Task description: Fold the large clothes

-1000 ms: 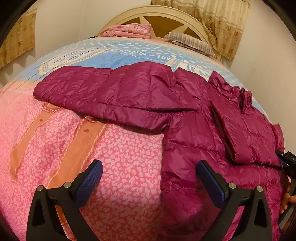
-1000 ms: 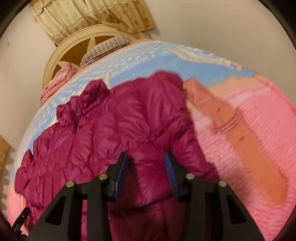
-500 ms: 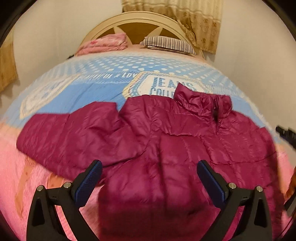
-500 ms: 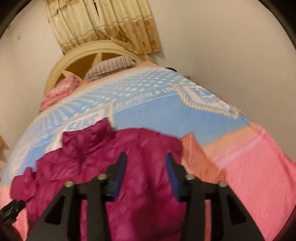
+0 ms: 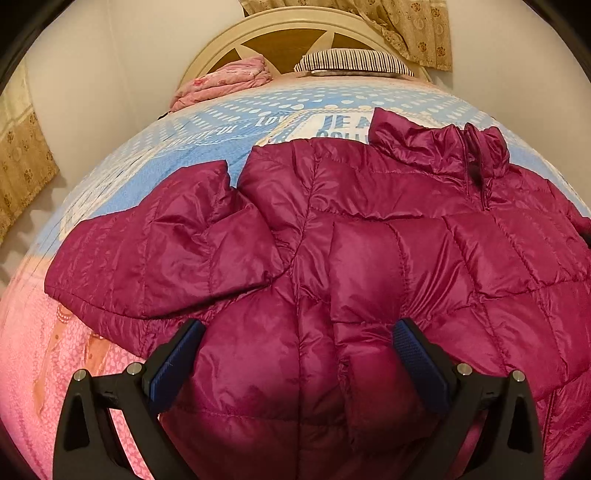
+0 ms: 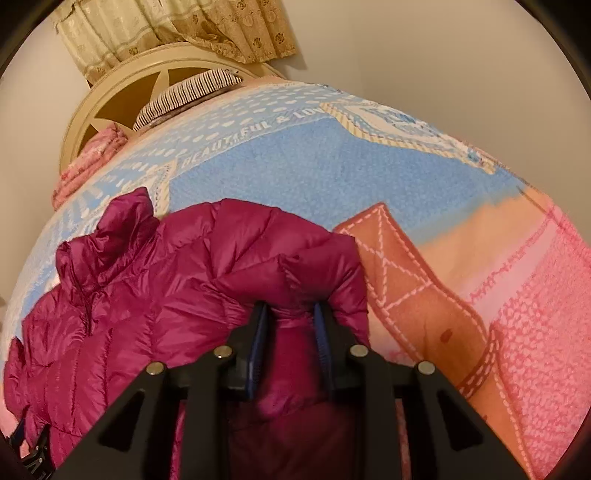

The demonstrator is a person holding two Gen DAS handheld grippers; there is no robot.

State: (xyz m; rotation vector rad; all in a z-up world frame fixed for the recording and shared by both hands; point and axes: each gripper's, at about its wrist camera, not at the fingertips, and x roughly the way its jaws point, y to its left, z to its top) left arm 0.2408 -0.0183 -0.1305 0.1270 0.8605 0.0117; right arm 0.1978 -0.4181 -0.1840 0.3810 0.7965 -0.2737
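— What are the two claws doing?

— The right gripper (image 6: 290,317) is pinched tight on a bunched fold of the puffer jacket (image 6: 184,291), the magenta fabric bulging up between its blue pads (image 6: 258,339). The left gripper (image 5: 299,354) has its fingers spread wide, with nothing between them but the jacket's quilted body lying below.

— And where does the jacket lie from there?

— Straight ahead of the left claw it spreads front-up across the bedspread (image 5: 192,147), collar (image 5: 439,151) at the far end, one sleeve (image 5: 155,251) folded across to the left of the claw. Seen from the right claw, the jacket runs off to its left; to its right there is only pink and orange bedspread.

— Farther out?

— Beyond the collar, a striped pillow (image 5: 354,61) and a folded pink blanket (image 5: 225,83) sit against the rounded headboard (image 5: 221,48), with a curtain (image 5: 406,26) behind.
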